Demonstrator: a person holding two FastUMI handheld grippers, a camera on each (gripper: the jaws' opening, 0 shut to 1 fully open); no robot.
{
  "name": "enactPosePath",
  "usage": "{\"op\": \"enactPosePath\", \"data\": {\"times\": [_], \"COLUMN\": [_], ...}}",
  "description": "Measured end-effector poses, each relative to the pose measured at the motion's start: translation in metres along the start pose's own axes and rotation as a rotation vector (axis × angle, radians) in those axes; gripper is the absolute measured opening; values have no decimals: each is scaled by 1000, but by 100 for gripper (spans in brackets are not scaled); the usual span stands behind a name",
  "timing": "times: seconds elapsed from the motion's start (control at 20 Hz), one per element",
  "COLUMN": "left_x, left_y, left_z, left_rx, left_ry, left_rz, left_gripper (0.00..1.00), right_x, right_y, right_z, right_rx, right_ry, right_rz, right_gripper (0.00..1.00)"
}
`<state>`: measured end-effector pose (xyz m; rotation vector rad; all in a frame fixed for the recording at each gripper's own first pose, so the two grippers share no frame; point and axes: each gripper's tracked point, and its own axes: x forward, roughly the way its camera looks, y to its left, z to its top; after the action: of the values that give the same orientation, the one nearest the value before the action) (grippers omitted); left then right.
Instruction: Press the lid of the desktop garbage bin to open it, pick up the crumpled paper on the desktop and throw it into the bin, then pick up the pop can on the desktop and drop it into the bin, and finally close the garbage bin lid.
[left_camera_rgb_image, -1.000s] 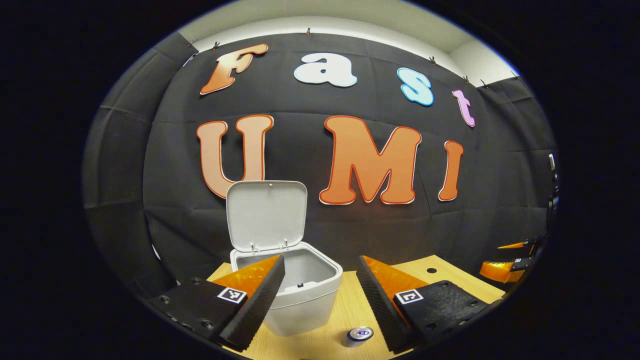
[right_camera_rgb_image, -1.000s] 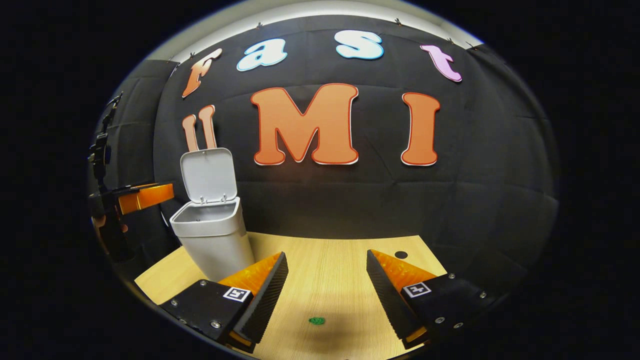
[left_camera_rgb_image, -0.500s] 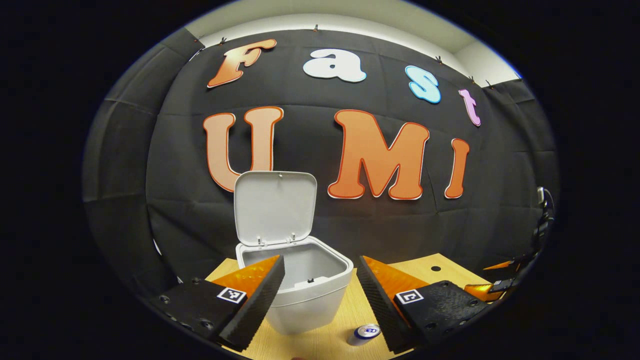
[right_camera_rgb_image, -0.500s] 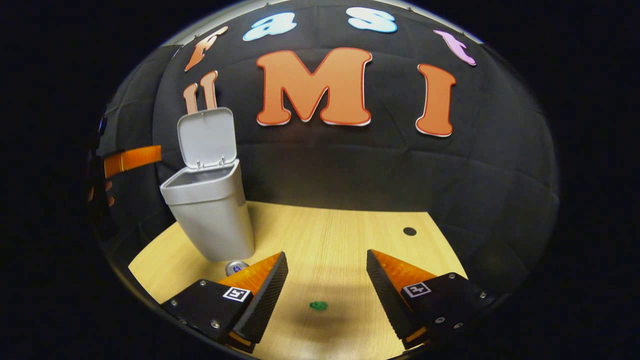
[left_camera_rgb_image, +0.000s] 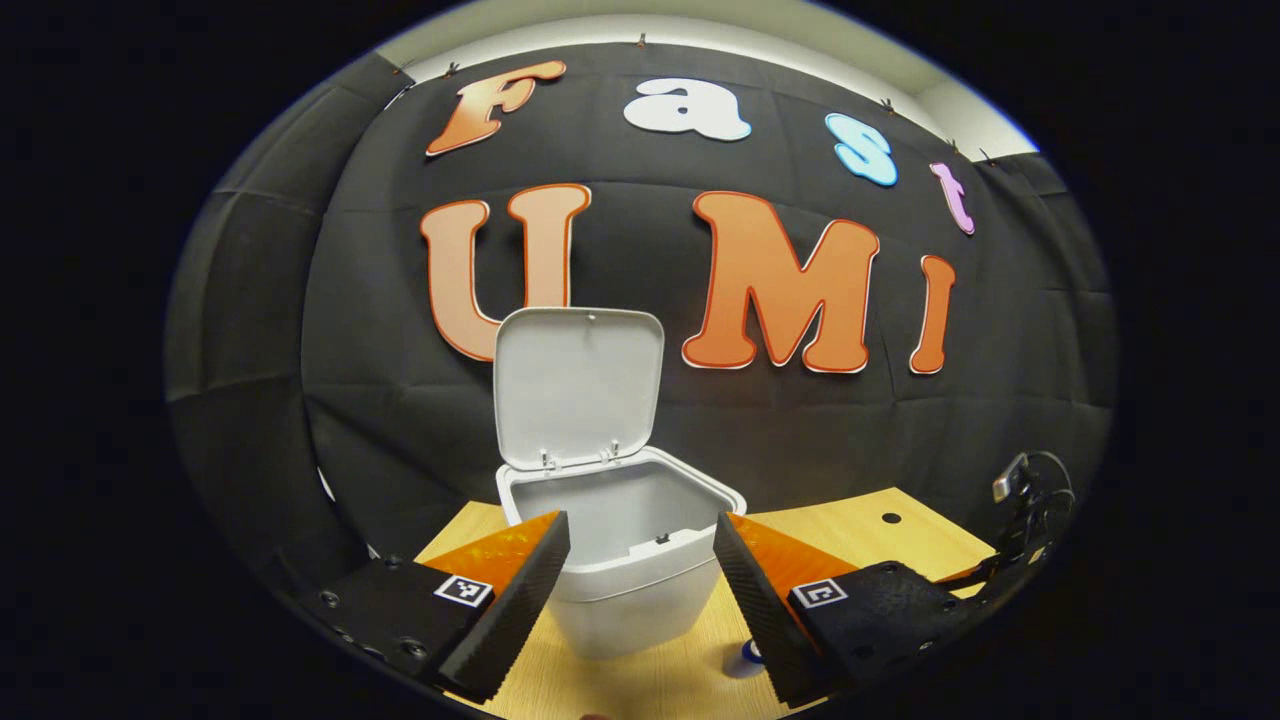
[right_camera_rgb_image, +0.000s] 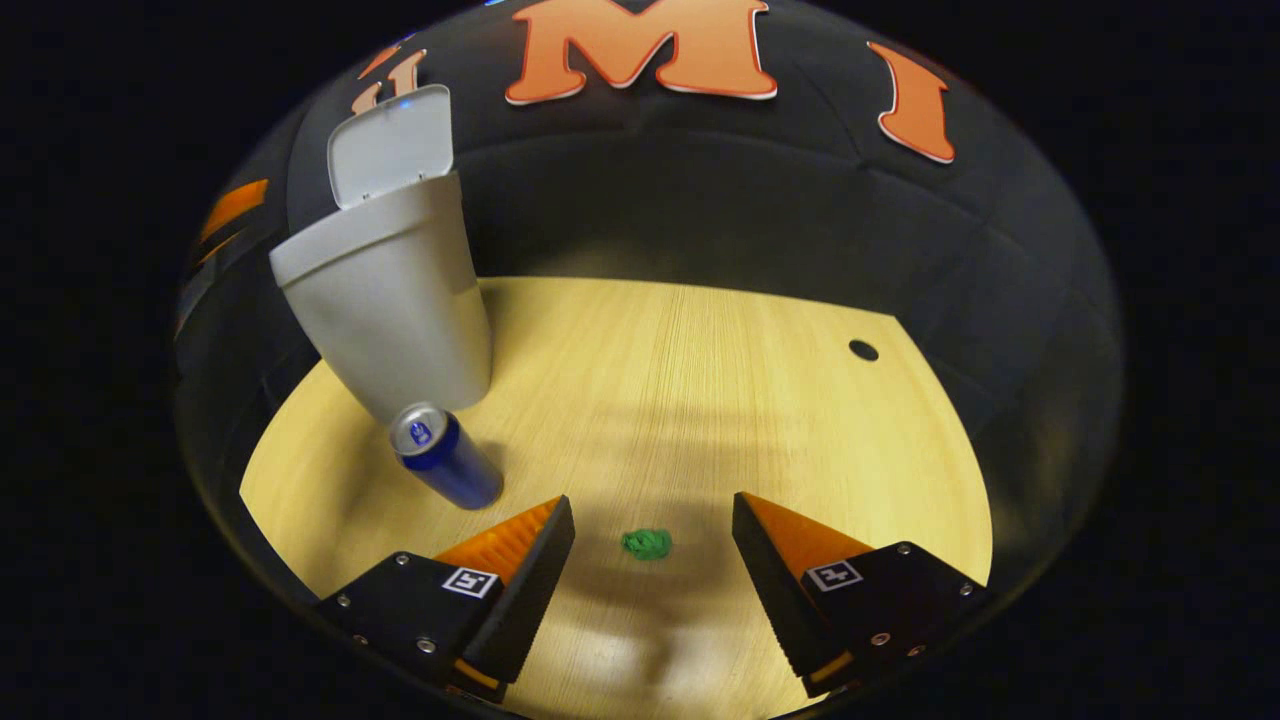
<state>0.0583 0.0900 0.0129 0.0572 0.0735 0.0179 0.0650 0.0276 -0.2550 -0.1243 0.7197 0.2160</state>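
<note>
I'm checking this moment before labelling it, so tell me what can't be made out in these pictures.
- Blue pop can, left gripper view: mostly hidden behind the left gripper's own finger.
- Inside of the white plastic bin, right gripper view: only its outer wall faces the camera; whether anything lies inside cannot be told.
- Small green crumpled paper, right gripper view: too small to show its folds.
- Right gripper: open above the desk; how high it hangs cannot be told.
</note>
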Motion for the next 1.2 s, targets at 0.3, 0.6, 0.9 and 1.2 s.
{"op": "enactPosePath", "data": {"times": [0.3, 0.6, 0.9, 1.2], "left_x": [4, 9, 12, 10], "left_y": [25, 41, 41, 42], "left_z": [-19, -35, -38, -40], "left_rx": [22, 18, 24, 23], "left_ry": [48, 93, 101, 111], "left_rz": [40, 61, 66, 66], "left_gripper": [93, 93, 93, 93], "right_x": [50, 67, 77, 74], "right_y": [1, 3, 10, 32], "right_z": [-38, -51, -67, -71], "right_rx": [-4, -12, -45, -80], "right_ry": [139, 183, 251, 277], "right_rz": [-4, 0, 28, 114], "right_gripper": [96, 88, 61, 28]}}
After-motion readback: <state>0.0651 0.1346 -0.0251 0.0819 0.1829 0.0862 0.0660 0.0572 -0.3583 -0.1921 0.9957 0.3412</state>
